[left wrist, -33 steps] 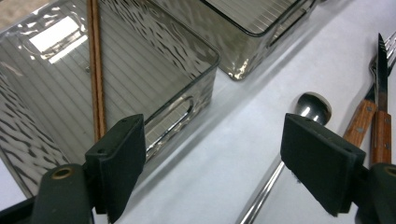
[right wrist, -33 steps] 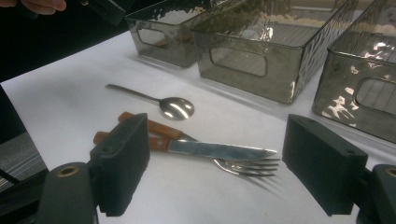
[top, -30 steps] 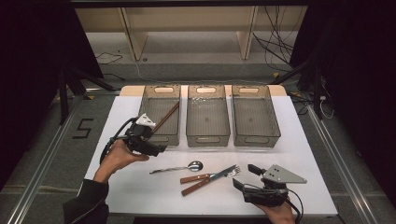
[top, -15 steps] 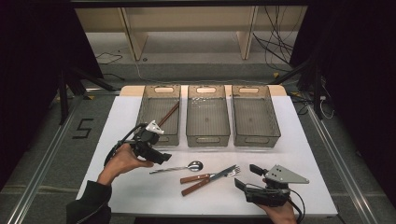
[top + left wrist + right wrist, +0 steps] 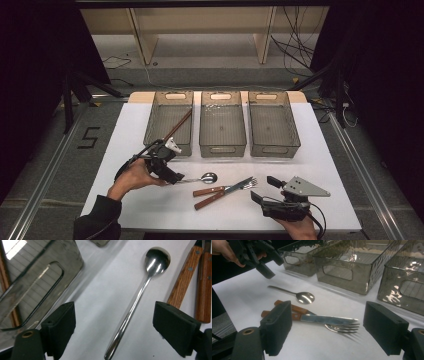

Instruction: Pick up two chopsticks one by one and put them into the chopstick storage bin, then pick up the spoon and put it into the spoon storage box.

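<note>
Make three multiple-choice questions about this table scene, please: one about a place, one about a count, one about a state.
1. Where does the spoon lie?
A. on the white table
B. in the middle bin
C. in the right gripper

2. How many clear bins stand in the row?
A. two
B. three
C. four

3. How is the left gripper?
A. shut on the spoon
B. shut and empty
C. open

Answers:
1 A: the spoon rests on the table in front of the bins.
2 B: left bin, middle bin, right bin.
3 C: its jaws stand wide apart on either side of the spoon handle.
</note>
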Demonstrator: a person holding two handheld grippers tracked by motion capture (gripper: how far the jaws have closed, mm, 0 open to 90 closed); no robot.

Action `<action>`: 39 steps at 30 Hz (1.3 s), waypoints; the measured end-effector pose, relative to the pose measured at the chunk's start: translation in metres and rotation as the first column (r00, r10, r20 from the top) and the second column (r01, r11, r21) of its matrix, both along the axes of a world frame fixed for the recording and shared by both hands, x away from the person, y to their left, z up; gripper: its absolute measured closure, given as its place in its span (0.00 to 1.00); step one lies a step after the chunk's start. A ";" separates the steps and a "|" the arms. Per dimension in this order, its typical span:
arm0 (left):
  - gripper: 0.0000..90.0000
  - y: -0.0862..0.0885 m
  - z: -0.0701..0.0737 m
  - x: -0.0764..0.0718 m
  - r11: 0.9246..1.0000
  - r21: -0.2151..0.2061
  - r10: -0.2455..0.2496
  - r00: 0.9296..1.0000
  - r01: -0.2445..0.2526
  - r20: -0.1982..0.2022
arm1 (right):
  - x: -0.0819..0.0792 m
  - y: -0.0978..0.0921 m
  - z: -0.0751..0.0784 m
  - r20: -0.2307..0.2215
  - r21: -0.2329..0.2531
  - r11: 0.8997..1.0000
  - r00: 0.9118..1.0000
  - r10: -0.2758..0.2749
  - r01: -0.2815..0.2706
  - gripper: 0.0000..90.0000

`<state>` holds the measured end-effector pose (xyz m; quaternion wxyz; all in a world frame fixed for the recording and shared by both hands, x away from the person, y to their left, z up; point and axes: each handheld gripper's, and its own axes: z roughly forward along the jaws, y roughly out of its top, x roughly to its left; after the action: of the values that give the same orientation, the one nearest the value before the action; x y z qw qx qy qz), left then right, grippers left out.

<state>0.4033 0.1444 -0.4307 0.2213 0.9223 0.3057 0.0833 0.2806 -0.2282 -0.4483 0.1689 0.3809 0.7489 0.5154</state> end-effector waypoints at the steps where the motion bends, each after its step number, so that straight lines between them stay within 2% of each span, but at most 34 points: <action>1: 0.20 -0.001 -0.001 0.000 1.000 0.012 -0.006 1.000 0.006 -0.004 | 0.000 0.000 0.000 0.000 -0.001 1.000 1.000 0.000 0.000 0.26; 4: 0.20 -0.002 -0.005 0.000 0.999 0.032 -0.013 1.000 0.014 -0.010 | 0.000 0.001 0.000 0.000 -0.003 1.000 1.000 0.003 -0.003 0.26; 14: 0.21 -0.004 -0.009 0.001 0.999 0.038 -0.016 1.000 0.017 -0.016 | 0.000 0.001 0.000 -0.002 -0.003 1.000 1.000 0.003 -0.003 0.26; 17: 0.23 -0.004 -0.011 0.002 0.998 0.059 -0.030 0.999 0.031 -0.022 | 0.000 0.002 0.000 -0.003 -0.003 1.000 1.000 0.005 -0.005 0.26; 21: 0.30 -0.005 -0.011 0.003 0.996 0.068 -0.052 0.998 0.053 -0.024 | 0.000 0.001 0.000 0.000 -0.006 1.000 1.000 0.008 -0.008 0.26; 28: 0.45 -0.011 -0.014 0.000 0.990 0.098 -0.096 0.994 0.101 -0.058 | 0.000 0.001 0.000 0.001 -0.008 1.000 1.000 0.009 -0.009 0.26; 34: 0.54 -0.015 -0.021 -0.002 0.977 0.141 -0.148 0.984 0.161 -0.096 | -0.001 0.003 0.000 0.003 -0.014 1.000 1.000 0.014 -0.014 0.26; 39: 0.61 -0.019 -0.025 -0.001 0.974 0.145 -0.157 0.982 0.171 -0.107 | -0.001 0.005 0.000 0.001 -0.018 1.000 1.000 0.016 -0.016 0.26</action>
<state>0.4024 0.1254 -0.4555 0.1408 0.9616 0.2313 0.0443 0.2799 -0.2229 -0.4478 0.1687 0.3730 0.7564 0.5102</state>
